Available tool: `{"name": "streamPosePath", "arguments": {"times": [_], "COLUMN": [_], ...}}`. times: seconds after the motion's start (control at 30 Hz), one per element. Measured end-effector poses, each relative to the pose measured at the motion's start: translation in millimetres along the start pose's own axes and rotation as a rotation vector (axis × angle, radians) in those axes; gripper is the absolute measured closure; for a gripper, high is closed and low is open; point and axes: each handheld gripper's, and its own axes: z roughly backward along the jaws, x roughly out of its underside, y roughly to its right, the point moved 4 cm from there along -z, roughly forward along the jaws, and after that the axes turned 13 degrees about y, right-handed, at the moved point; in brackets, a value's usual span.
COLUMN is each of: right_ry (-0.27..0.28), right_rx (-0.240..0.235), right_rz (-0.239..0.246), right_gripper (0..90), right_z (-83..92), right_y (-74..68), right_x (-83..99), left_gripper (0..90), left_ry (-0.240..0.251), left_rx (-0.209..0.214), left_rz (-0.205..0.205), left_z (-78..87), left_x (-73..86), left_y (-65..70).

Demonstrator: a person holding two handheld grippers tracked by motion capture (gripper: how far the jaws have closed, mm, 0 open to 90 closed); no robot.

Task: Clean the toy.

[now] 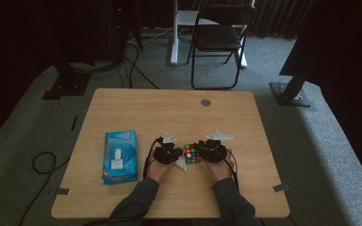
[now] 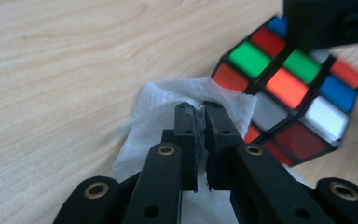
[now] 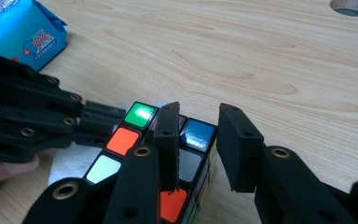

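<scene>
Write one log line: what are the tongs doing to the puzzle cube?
left tongs: shut on tissue | right tongs: shut on cube | tissue touches cube

The high view looks forward and down from above the person's side onto the whole table (image 1: 122,103), while each tongs view sits close behind its own tongs, and all three share the puzzle cube (image 1: 192,153) (image 2: 289,88) (image 3: 168,135) between the tongs.

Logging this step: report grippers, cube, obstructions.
Left gripper shut on tissue, tissue against cube. Right gripper shut on cube. Wipes pack left, clear of work.
</scene>
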Motion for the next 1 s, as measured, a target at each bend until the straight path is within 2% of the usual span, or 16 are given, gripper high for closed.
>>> {"name": "streamPosePath", "arguments": {"times": [0.17, 0.43, 0.73, 1.0], "right_ry": [0.002, 0.004, 0.006, 0.007], "right_rx": [0.001, -0.002, -0.004, -0.005], "right_rz": [0.001, -0.002, -0.005, -0.005], "right_gripper": [69.7, 69.6, 69.6, 69.6], "right_z": [0.1, 0.1, 0.0, 0.0], "right_y": [0.1, 0.3, 0.6, 0.9], "right_x": [0.2, 0.4, 0.6, 0.7], "left_gripper": [85.1, 84.9, 84.9, 84.9], "left_ry": [-0.002, 0.008, 0.085, 0.111], "left_rx": [-0.003, 0.005, 0.038, 0.064], "left_rz": [-0.014, 0.001, -0.024, -0.038], "left_z": [-1.6, 1.4, 24.0, 28.6], "left_x": [2.3, 2.3, -16.5, -23.5], "left_y": [0.3, 0.5, 9.5, 18.2]}}
